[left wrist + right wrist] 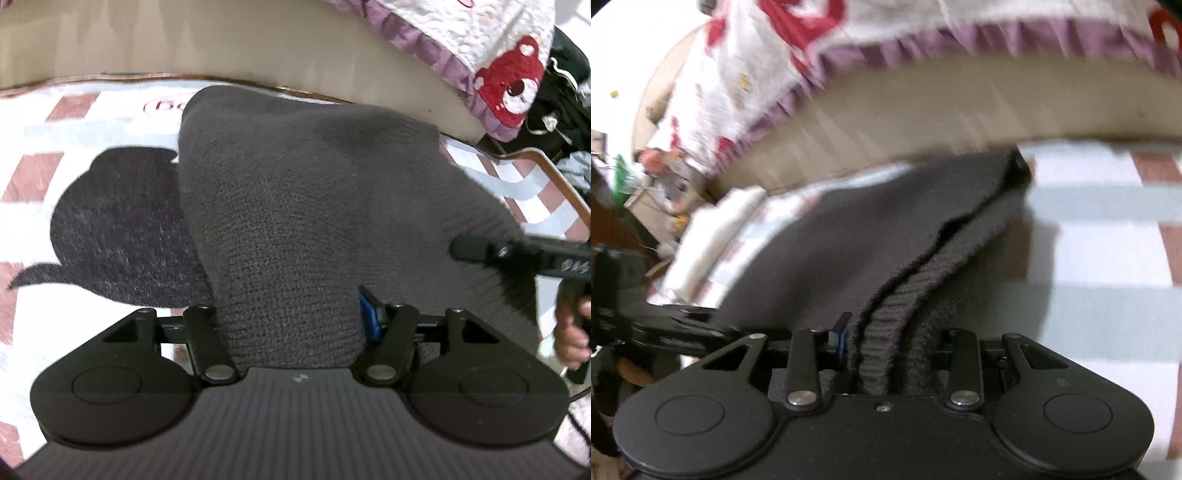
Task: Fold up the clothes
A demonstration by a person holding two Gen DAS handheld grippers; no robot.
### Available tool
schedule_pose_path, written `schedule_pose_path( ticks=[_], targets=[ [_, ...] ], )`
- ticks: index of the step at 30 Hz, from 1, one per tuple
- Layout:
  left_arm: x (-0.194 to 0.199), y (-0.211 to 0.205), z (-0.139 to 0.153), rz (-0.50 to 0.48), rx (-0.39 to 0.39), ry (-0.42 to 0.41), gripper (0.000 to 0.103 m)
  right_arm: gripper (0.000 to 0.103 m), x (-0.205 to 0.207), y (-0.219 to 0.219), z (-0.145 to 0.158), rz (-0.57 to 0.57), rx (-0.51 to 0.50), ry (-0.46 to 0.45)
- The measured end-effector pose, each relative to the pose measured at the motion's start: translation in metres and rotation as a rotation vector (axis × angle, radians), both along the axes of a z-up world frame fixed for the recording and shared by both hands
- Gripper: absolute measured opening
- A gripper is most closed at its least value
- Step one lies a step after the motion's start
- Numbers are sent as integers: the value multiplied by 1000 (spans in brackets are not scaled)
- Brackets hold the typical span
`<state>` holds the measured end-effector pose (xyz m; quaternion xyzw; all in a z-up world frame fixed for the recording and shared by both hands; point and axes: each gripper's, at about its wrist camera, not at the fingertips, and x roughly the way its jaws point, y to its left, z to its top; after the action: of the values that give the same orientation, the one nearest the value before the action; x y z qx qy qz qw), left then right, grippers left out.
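The dark grey knit sweater (295, 206) hangs bunched between both grippers over the checked blanket (74, 122). The left gripper (291, 325) and right gripper (890, 354) each clamp its thick edge. It looks soft, floppy and stretchy; grip hems or corners.

Open checkered blanket (33, 177) left of the sweater (295, 206); beige bed side (258, 40) blocks ahead, right claw (461, 247) crowds right.

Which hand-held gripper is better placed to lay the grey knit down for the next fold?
Probably the right hand-held gripper: it clamps the stacked edges of the grey knit. The left hand-held gripper holds one bunched part.
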<state>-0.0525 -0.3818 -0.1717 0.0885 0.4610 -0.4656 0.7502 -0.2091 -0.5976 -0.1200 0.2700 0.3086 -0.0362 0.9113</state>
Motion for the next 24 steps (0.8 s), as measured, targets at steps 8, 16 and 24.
schedule_pose_path(
  ticks=[8,16,24],
  targets=[
    [18,3,-16,40,13,105,79,56,8,-5,-21,-61,-8,158],
    [34,11,-38,20,-75,269,84,69,15,-17,-44,-57,126,128],
    [2,-6,-17,-56,-15,-9,59,37,20,-3,-41,-11,34,52]
  ],
)
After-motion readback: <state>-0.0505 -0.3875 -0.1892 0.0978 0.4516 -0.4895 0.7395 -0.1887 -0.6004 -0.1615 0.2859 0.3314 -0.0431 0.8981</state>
